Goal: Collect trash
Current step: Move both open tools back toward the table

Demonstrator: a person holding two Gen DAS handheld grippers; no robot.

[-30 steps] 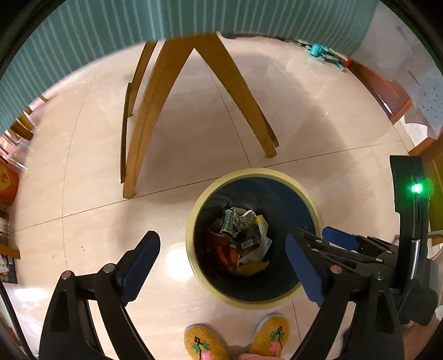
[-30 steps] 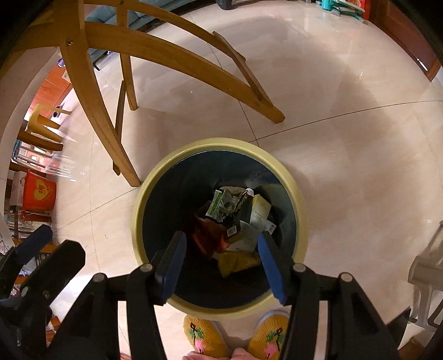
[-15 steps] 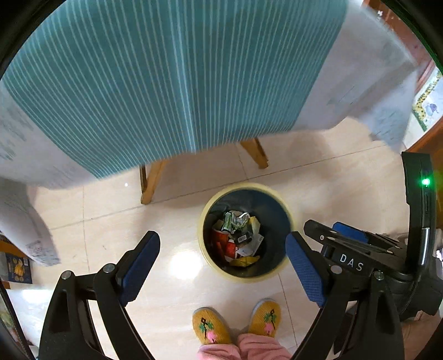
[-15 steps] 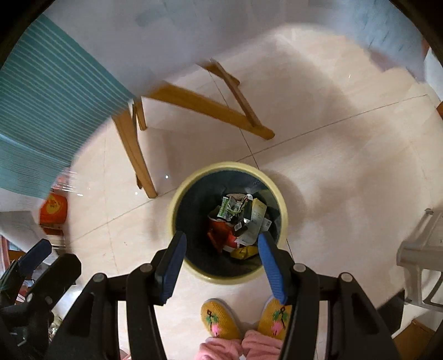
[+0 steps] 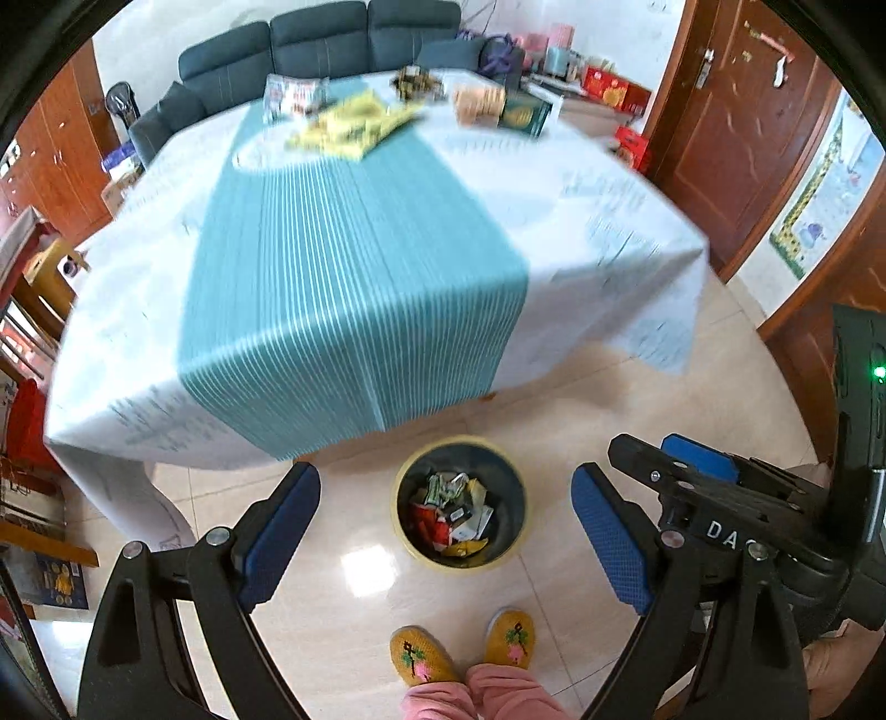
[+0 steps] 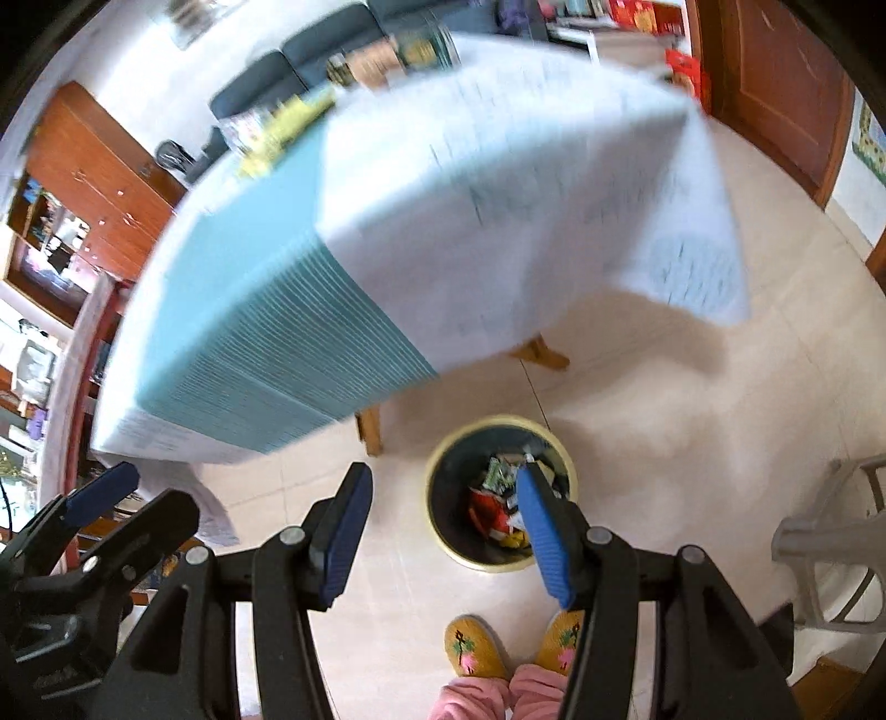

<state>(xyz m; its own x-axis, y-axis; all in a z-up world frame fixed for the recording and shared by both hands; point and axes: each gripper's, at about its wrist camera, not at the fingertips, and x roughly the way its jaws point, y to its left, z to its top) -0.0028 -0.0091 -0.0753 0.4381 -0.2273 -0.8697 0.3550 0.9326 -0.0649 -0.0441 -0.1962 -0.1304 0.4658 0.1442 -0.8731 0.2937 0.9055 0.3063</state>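
Observation:
A yellow-rimmed bin (image 5: 407,531) (image 6: 437,471) stands on the floor by the table, holding several wrappers and cartons (image 5: 451,509) (image 6: 493,507). More trash lies blurred at the table's far end: a yellow packet (image 5: 354,124), a printed wrapper (image 5: 293,97), a brown stack (image 5: 479,105) and a green box (image 5: 523,113). My left gripper (image 5: 446,534) is open and empty, high above the bin. My right gripper (image 6: 443,526) is open and empty, also high above the floor.
The table (image 5: 581,221) (image 6: 498,210) has a white cloth with a teal striped runner. The person's yellow slippers (image 5: 421,656) stand just before the bin. A dark sofa (image 5: 321,39) is behind the table, wooden doors (image 5: 736,122) on the right, a grey plastic chair (image 6: 830,526) at right.
Both grippers have risen from just above the bin to above table height and tilted up. The tabletop and its trash have come into view. Both stay open.

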